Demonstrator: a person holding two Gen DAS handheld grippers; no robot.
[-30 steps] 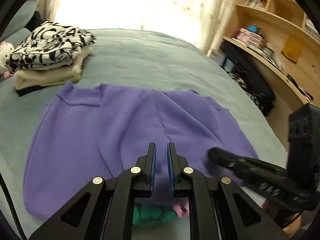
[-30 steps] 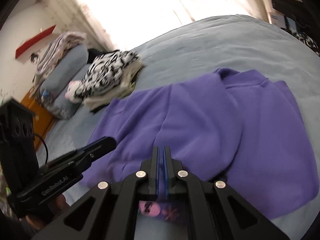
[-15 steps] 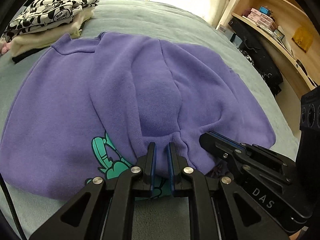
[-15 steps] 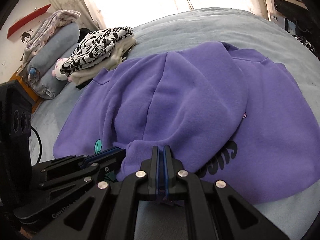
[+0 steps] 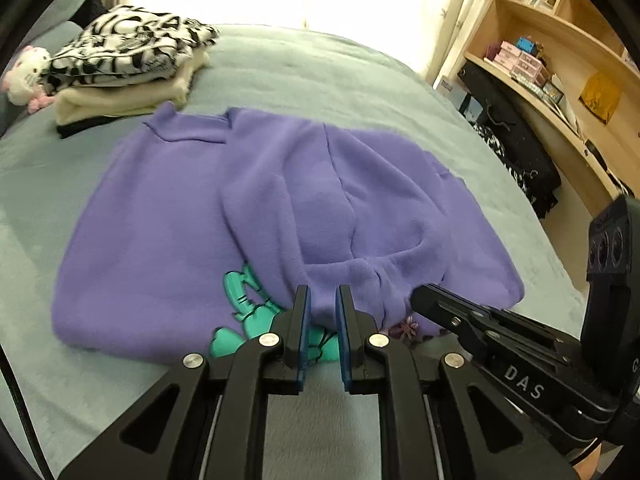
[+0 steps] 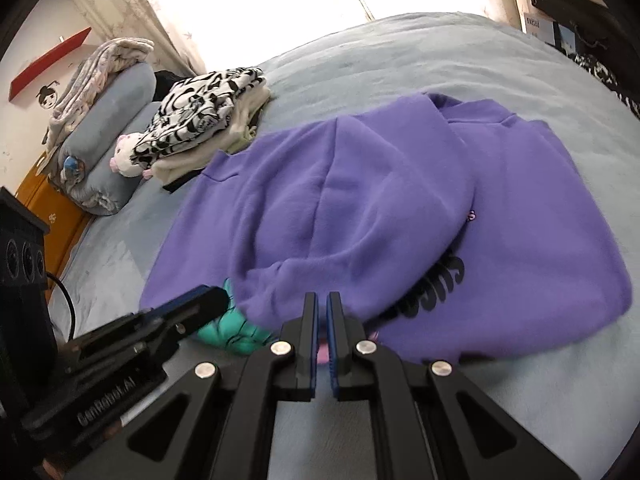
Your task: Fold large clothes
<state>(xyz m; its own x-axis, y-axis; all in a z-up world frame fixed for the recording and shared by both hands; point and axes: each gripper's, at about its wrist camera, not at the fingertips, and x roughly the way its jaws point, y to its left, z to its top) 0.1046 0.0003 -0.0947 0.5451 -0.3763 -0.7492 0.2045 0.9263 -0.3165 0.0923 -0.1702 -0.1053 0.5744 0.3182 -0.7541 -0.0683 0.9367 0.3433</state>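
Purple sweatshirt (image 5: 168,216) is seen spread across the middle of the left wrist frame, on a grey-blue bed (image 5: 320,76); both sleeves are folded over its centre. In the right wrist frame it (image 6: 520,240) fills the centre and right. A teal print (image 5: 248,304) is partly shown below the sleeves, and dark lettering (image 6: 436,280) is partly covered at centre right.

The left gripper (image 5: 322,312) is seen at lower centre with a narrow gap between its fingers; a sleeve end lies at that gap, but a grip cannot be told. The right gripper (image 6: 322,316) is nearly closed at lower centre, with only a slit between its pads, at the garment's near edge; whether cloth is pinched cannot be told.

A stack of folded clothes (image 5: 128,64) is seen at upper left, beside a plush toy (image 5: 24,80). Wooden shelves (image 5: 552,60) are seen at upper right.
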